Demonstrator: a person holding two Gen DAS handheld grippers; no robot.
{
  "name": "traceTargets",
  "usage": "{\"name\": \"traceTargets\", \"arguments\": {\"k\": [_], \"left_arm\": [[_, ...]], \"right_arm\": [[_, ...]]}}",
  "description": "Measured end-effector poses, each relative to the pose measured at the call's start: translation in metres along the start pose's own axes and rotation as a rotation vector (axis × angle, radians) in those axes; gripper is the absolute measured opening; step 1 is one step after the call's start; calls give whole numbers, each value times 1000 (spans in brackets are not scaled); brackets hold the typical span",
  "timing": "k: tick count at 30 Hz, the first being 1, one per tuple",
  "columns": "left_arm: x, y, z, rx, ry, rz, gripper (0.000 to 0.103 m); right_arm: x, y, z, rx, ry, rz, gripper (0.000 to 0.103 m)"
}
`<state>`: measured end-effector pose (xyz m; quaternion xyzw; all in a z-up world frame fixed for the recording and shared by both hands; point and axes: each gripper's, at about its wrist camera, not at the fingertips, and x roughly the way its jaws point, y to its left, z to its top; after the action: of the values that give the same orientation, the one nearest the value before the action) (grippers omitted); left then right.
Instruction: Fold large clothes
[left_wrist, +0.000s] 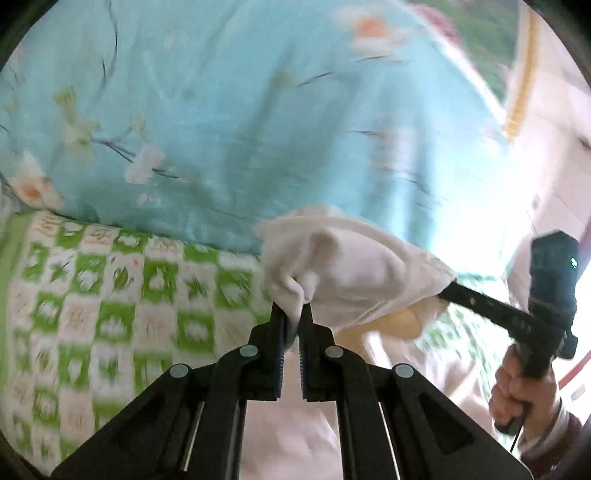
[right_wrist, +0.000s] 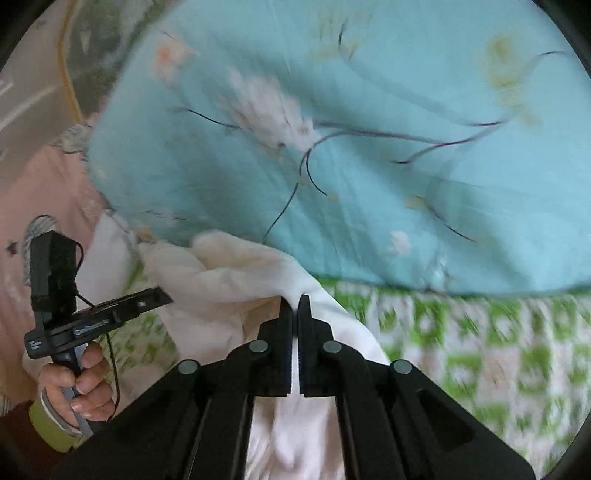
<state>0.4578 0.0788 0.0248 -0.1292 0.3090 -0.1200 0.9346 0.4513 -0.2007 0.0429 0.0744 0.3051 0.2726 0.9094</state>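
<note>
The soft white cotton garment (left_wrist: 343, 266) hangs bunched between 2 grippers above the green-checked bedsheet (left_wrist: 110, 295). The left gripper (left_wrist: 293, 314) and right gripper (right_wrist: 294, 304) each pinch a fold, jaws nearly closed. It looks light and limp, likely to sag; hems at 12 o'clock of each fingertip seem the best grip.

garment (left_wrist: 343, 266) between both sets of jaws | quilt (left_wrist: 240, 122) behind it | checked sheet (left_wrist: 110, 295) beneath
</note>
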Motion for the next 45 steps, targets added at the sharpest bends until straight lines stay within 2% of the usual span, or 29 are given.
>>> {"name": "traceTargets", "arguments": {"k": [4,8,12,14,16,19,21,24,26,28,30,31,32,35,37,38,39,40,41,42,43,45], "left_arm": [[-54,-37,-61,68,-14,-22,5],[-74,-61,-129,90,43,-27,5],[-75,-72,-186,71,133,-21,6],[-73,-72,-202,48,191,-25,7],[-79,-70,-212,27,217,-20,9],[-101,-57,-222,-37,225,-37,20],[-118,-53,-224,-83,215,-49,30],[-128,-44,-222,-170,218,-102,35],[-124,-38,-217,-221,224,-123,37],[-121,-35,-212,-257,232,-132,42],[-112,-29,-205,-291,252,-144,53],[-106,-26,-201,-306,257,-143,55],[-99,-24,-196,-320,258,-142,58],[-80,-8,-182,-395,274,-175,68],[-65,-1,-178,-439,295,-193,69],[-56,2,-177,-455,311,-199,69],[-46,3,-175,-461,330,-200,64],[-40,2,-174,-454,339,-195,58],[-34,1,-173,-434,346,-185,30],[-28,-1,-171,-414,364,-182,2],[-25,-2,-170,-403,368,-174,1],[-29,-4,-163,-376,316,-175,0]], "right_arm": [[-74,1,-51,29,-24,23,2],[-126,1,-122,62,-10,23,2],[-130,-3,-175,106,71,-16,2],[-130,-12,-199,143,105,-42,3],[-131,-18,-215,167,136,-57,3],[-143,-25,-230,203,159,-87,4],[-158,-28,-236,246,151,-74,9],[-174,-31,-244,327,141,-26,11],[-174,-27,-246,410,145,78,11],[-169,-20,-247,451,157,141,15],[-162,-7,-249,477,165,190,29],[-158,-1,-249,478,170,208,39],[-153,7,-250,474,178,226,44],[-136,21,-252,478,208,250,44],[-124,25,-255,496,229,250,44],[-116,27,-257,509,239,251,44],[-111,27,-258,521,243,251,44],[-106,26,-259,535,247,253,38],[-102,25,-260,551,247,261,16],[-100,25,-260,558,247,265,6],[-100,25,-259,562,243,262,3],[-106,25,-252,552,199,267,2]]}}
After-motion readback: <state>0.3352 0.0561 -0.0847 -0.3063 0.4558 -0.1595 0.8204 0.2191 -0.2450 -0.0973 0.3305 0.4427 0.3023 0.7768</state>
